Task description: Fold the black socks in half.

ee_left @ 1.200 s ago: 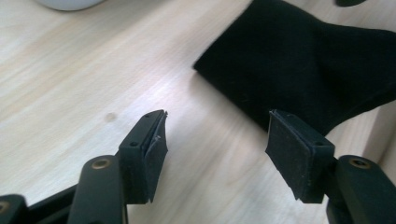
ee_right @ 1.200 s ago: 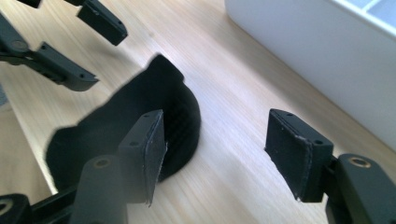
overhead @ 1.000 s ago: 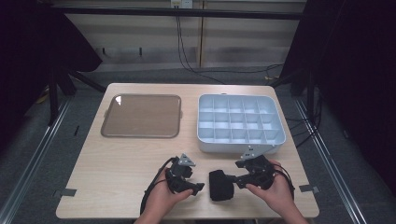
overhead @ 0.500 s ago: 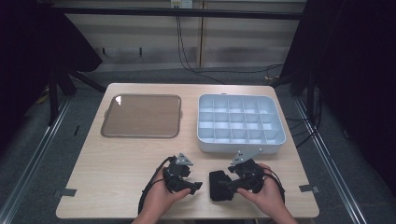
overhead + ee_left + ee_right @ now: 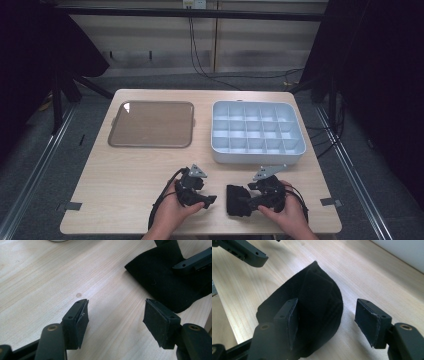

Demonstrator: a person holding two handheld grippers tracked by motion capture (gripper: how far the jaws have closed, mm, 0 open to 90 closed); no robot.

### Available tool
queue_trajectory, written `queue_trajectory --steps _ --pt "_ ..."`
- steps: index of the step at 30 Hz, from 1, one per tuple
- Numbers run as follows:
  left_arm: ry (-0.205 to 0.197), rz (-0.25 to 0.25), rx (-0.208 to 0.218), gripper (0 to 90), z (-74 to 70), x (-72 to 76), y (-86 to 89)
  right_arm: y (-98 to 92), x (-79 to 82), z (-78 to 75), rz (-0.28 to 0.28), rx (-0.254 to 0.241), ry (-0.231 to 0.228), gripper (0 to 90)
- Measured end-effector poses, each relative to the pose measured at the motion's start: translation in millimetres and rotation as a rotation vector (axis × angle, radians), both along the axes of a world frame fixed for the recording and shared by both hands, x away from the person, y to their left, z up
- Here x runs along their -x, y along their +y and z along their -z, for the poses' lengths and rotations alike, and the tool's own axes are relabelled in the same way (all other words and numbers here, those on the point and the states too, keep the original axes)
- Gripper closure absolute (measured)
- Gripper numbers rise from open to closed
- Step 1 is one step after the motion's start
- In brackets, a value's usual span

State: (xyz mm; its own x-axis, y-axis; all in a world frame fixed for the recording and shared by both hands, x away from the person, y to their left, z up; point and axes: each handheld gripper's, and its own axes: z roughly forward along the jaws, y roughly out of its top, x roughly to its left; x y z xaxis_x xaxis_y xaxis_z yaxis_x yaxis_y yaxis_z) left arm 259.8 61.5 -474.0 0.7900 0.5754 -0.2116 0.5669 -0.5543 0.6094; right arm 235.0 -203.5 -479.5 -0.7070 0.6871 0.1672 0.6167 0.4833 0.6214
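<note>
Right gripper (image 5: 327, 322): jaws spread, nothing pinched; low over the table (image 5: 130, 170), one pad above the black cloth (image 5: 312, 315), the other over bare wood just beside its edge. Left gripper (image 5: 115, 322): jaws spread, empty, hovering over bare wood with the cloth near, off toward the right gripper.

Cloth position: flat on the near edge of the table, between the two hands, well apart from the brown tray (image 5: 152, 125) and the grey compartment box (image 5: 257, 132) at the far side.

Step in hand, as judged: taking hold of the cloth with the right gripper. To do well: lower until one pad slides under or against the folded edge, close on the doubled layer, not the single flap; avoid pressing the pad into the wood. Left gripper free to take the opposite corner.

Orientation: folded, roughly oblong; in the right gripper view the long axis runs away from the jaws, rounded end pointing toward the far side and the left gripper. Front or back face: cannot tell.
</note>
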Motion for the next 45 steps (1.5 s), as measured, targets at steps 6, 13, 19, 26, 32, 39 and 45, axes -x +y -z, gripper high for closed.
queue_trajectory --steps 6,13,19,26,32,39,45 --pt "-0.003 0.006 -0.008 36.1 0.5 0.1 -0.6 -0.8 2.7 3.3 0.002 -0.032 0.030 45.1" --pt "-0.003 0.014 -0.015 36.2 2.5 -0.2 -1.6 -2.9 0.9 7.7 0.022 -0.070 0.087 47.3" --pt "-0.004 0.009 -0.016 36.2 3.7 -0.5 -2.3 -2.3 1.3 6.5 0.023 -0.074 0.117 55.4" --pt "-0.033 0.008 -0.005 35.0 5.0 -3.4 -0.6 -2.1 1.2 3.2 0.016 -0.071 0.114 66.0" --pt "-0.051 -0.008 0.009 31.9 5.7 -7.5 4.5 -5.4 -1.6 1.6 0.029 -0.095 0.132 67.6" --pt "-0.079 -0.006 0.001 26.8 8.4 -11.3 11.1 -8.7 -6.3 -5.7 0.055 -0.103 0.146 67.7" --pt "-0.127 0.005 0.002 23.5 12.1 -13.7 10.9 -11.2 -10.8 -8.1 0.058 -0.103 0.153 67.7"
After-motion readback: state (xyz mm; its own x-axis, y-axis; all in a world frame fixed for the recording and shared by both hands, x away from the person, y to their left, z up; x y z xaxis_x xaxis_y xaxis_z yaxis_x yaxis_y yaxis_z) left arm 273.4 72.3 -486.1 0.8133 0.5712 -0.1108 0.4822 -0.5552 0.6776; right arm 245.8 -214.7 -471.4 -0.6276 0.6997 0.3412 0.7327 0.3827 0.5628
